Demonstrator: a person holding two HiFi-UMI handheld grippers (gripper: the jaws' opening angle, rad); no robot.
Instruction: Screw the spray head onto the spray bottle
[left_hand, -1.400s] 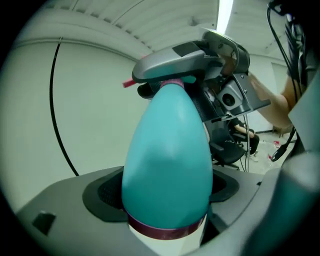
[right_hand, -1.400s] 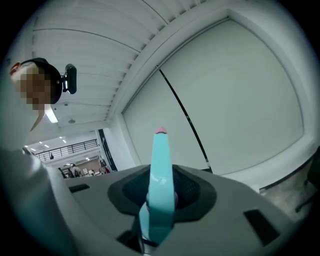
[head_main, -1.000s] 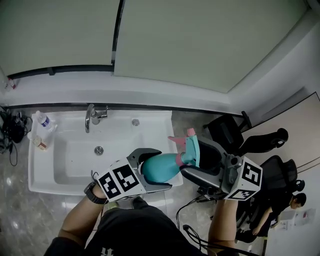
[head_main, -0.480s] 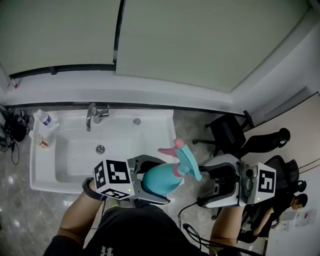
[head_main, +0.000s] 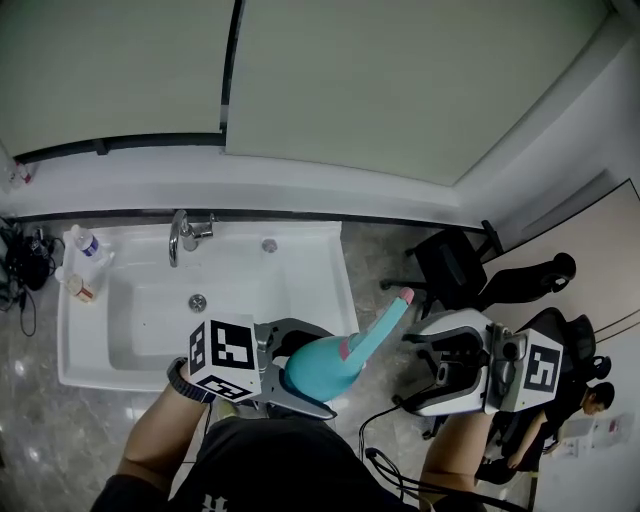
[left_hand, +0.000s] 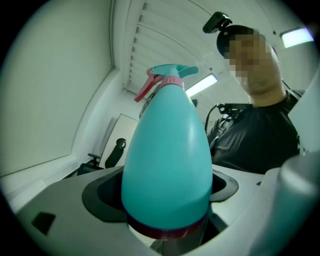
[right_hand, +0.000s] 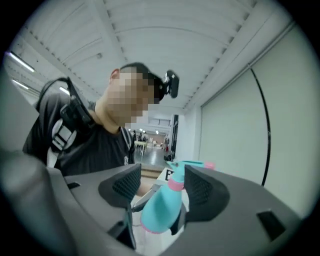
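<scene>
A teal spray bottle (head_main: 318, 364) with a pink collar and its spray head (head_main: 383, 318) on the neck lies tilted up to the right in the head view. My left gripper (head_main: 318, 370) is shut on the bottle's body, low at centre. In the left gripper view the bottle (left_hand: 167, 160) fills the space between the jaws and the spray head (left_hand: 167, 79) points away. My right gripper (head_main: 428, 371) stands open a little to the right of the spray head, touching nothing. In the right gripper view the bottle (right_hand: 161, 209) shows beyond the parted fingers of that gripper (right_hand: 160, 189).
A white sink (head_main: 80, 345) with a faucet (head_main: 181, 236) lies to the left, with small bottles (head_main: 84, 243) on its left rim. Black office chairs (head_main: 452, 266) and floor cables (head_main: 390, 465) are at the right. A seated person (head_main: 592, 402) is at the far right.
My right gripper let go of the spray head and drew back to the right, open. The bottle swung in my left gripper, its head now pointing up to the right.
</scene>
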